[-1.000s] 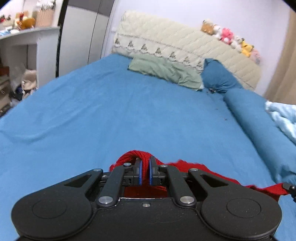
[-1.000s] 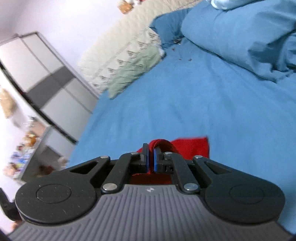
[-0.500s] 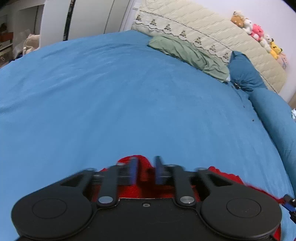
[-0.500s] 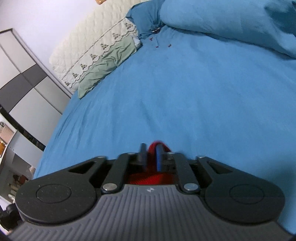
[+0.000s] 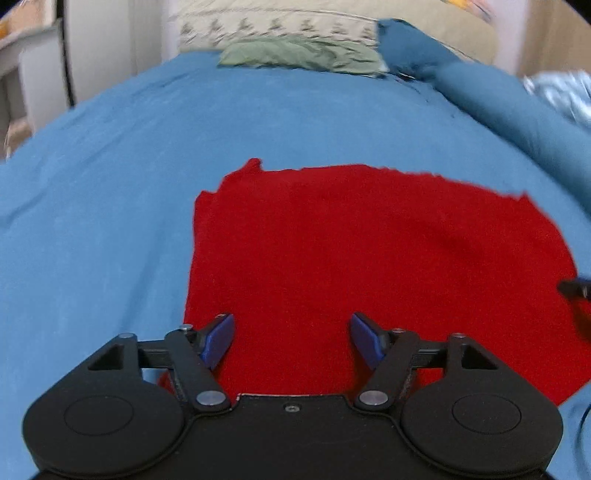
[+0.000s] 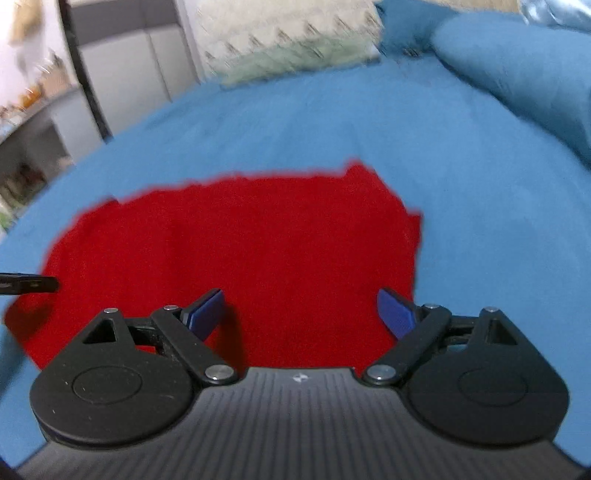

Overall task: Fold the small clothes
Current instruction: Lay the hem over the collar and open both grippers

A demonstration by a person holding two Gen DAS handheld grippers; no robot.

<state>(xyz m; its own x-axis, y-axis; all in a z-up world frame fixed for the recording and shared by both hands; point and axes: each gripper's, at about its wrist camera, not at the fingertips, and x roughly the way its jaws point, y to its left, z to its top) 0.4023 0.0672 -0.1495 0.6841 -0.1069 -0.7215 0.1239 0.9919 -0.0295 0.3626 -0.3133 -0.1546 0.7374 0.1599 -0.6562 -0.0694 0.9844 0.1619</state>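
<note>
A red cloth (image 5: 369,258) lies flat on the blue bed sheet (image 5: 92,203), seen in both wrist views (image 6: 240,251). My left gripper (image 5: 291,341) is open and empty, above the cloth's near edge toward its left side. My right gripper (image 6: 301,314) is open and empty, above the near edge toward the cloth's right side. A tip of the right gripper shows at the right edge of the left wrist view (image 5: 574,288), and a tip of the left gripper at the left edge of the right wrist view (image 6: 29,284).
A green pillow (image 5: 303,55) and a cream headboard (image 5: 277,22) are at the far end of the bed. A rolled blue duvet (image 5: 517,110) lies along the right side. Wardrobe doors (image 6: 129,62) and shelves stand to the left.
Both grippers let go of the red cloth and opened wide. They pulled back, and the cloth now lies spread flat on the sheet.
</note>
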